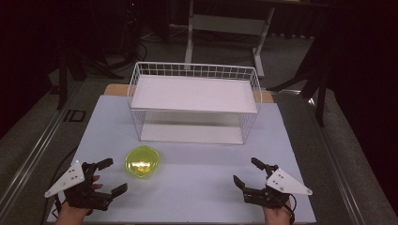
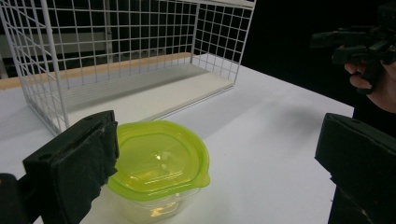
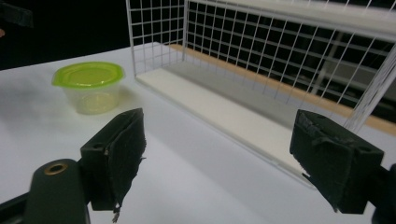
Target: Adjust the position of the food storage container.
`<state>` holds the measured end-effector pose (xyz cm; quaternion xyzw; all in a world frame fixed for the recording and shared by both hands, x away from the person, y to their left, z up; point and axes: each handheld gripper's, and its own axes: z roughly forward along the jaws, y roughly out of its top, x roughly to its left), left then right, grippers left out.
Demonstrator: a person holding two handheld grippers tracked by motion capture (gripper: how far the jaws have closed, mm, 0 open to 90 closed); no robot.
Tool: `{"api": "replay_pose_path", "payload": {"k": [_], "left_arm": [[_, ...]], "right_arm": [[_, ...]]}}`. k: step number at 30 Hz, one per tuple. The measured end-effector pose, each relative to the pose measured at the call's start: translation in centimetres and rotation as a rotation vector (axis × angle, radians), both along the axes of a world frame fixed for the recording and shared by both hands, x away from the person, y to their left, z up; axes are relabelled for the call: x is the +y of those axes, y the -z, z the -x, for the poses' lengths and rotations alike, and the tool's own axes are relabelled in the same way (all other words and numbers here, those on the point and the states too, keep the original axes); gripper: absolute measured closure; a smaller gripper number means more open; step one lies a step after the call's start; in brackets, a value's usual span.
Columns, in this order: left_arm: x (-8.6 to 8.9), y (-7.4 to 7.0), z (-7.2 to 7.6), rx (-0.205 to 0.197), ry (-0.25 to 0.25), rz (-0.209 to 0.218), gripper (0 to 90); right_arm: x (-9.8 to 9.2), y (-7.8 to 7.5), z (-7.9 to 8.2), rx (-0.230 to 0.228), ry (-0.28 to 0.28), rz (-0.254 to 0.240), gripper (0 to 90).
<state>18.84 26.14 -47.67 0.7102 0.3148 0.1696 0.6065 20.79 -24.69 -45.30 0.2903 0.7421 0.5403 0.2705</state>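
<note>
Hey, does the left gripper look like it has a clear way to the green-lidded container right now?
Probably yes. The left gripper has its tongs open, aimed toward the container, which stands on the table just ahead with nothing between them. The wire rack stands farther back.

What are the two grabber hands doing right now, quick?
Left gripper: open, holding nothing, near the green-lidded container.
Right gripper: open, holding nothing, jaws spread wide above the white table.

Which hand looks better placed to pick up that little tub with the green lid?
Probably the left. The left hand-held gripper, jaws open, sits right beside the clear plastic tub with the yellow-green lid; the right hand-held gripper is across the table.
</note>
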Motion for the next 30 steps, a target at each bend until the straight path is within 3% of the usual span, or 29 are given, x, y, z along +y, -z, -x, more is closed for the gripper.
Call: {"api": "replay_pose_path", "payload": {"k": [3, 8, 11, 13, 14, 15, 16, 20, 25, 27, 28, 30], "left_arm": [[-0.1, -0.6, 0.1, 0.007, -0.015, -0.023, 0.3], [0.2, -1.7, 0.4, -0.029, -0.024, -0.020, 0.4], [0.4, -2.0, 0.2, -0.011, -0.033, -0.016, 0.4], [0.5, -2.1, 0.0, 0.011, -0.027, -0.020, 0.4], [0.6, -2.2, -0.2, 0.043, -0.027, -0.031, 0.4], [0.8, -2.0, -0.3, 0.047, -0.049, -0.055, 0.4], [1.1, -1.8, -0.5, 0.059, -0.036, -0.049, 0.4], [2.0, -0.6, -1.2, 0.142, -0.049, -0.089, 1.8], [2.9, 1.0, -1.3, 0.173, -0.076, -0.132, 35.6], [3.2, 2.1, -1.7, 0.222, -0.049, -0.158, 47.9], [3.2, 2.1, -1.7, 0.222, -0.049, -0.158, 55.3], [3.2, 2.5, -1.9, 0.235, -0.024, -0.197, 60.6]], "right_arm": [[0.0, -0.1, 0.1, -0.014, 0.011, 0.012, 17.9], [0.1, -0.2, 0.1, -0.022, 0.027, 0.020, 17.8], [0.2, -0.2, 0.0, -0.026, 0.027, 0.020, 17.4], [0.2, -0.1, 0.0, -0.029, 0.028, 0.022, 17.3], [0.3, -0.1, 0.0, -0.030, 0.024, 0.022, 17.2], [0.4, -0.1, 0.0, -0.029, 0.025, 0.026, 17.2], [0.4, -0.1, 0.0, -0.029, 0.021, 0.026, 17.2], [0.4, -0.1, 0.0, -0.024, 0.020, 0.022, 17.2], [0.3, 0.0, -0.1, -0.013, 0.026, 0.019, 17.2], [0.3, 0.0, -0.2, -0.015, 0.026, 0.019, 17.2], [0.3, 0.0, -0.2, -0.015, 0.026, 0.019, 17.2], [0.3, 0.0, -0.2, -0.016, 0.025, 0.018, 17.2]]}}
